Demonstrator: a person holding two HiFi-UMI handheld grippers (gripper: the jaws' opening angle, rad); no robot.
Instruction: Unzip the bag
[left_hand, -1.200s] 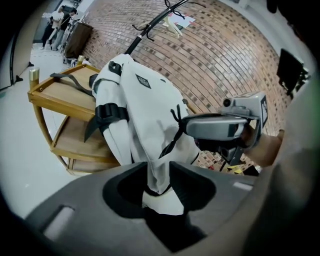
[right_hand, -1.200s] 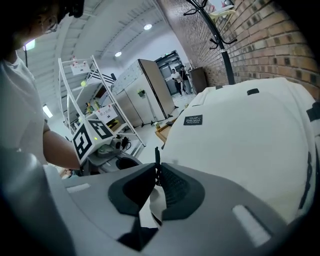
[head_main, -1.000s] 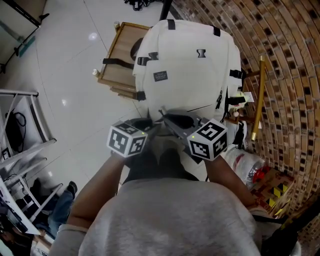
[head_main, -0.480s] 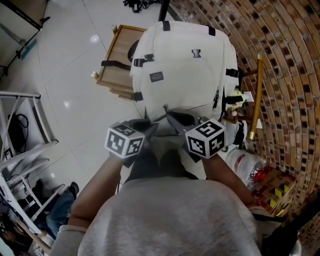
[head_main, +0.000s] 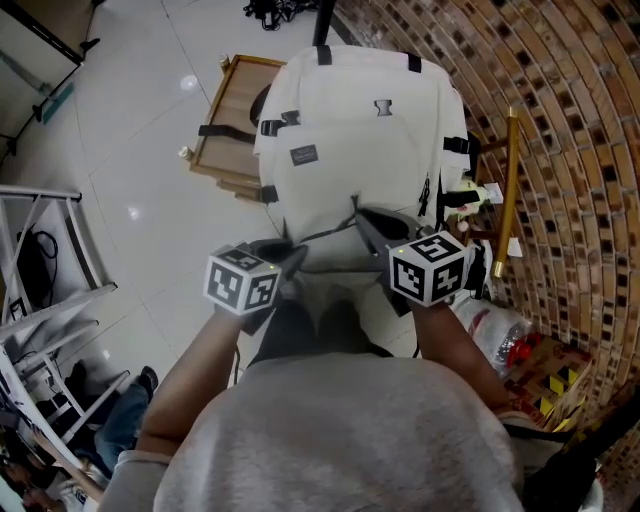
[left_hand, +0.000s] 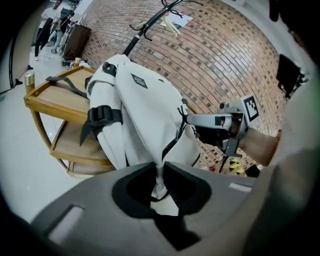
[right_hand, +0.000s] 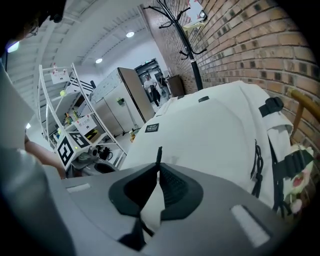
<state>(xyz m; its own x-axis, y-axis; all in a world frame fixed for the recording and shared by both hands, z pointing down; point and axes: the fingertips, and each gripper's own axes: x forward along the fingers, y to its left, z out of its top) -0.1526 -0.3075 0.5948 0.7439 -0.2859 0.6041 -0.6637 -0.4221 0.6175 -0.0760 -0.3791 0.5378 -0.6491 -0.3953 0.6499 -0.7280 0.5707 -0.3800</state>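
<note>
Fig.: white bag (head_main: 350, 130) rests on a wooden stand (head_main: 222, 110) beside the brick wall (head_main: 560, 120), directly ahead of me.

L tongs (left_hand: 160, 167): narrow, pads pinched on a fabric fold (left_hand: 159, 181) of the bag's white cloth at its near lower edge. The jaws have just been closing, w/ that fold btwn them.

R tongs (right_hand: 159, 167): nearly together, gripped on the black zip pull (right_hand: 159, 154), whose tip sticks up above the pads. These jaws have also just been closing, w/ the pull btwn them.

In the head view I see both tongs low on the bag's near face, the L one toward its left edge and the R one nearer the wall side. A dark zip line (head_main: 325, 236) runs btwn them.

Bkgd: coat rack (right_hand: 182, 30) by the wall; white wire shelving (head_main: 50, 260) on the tiled floor (head_main: 130, 100) to my left.
</note>
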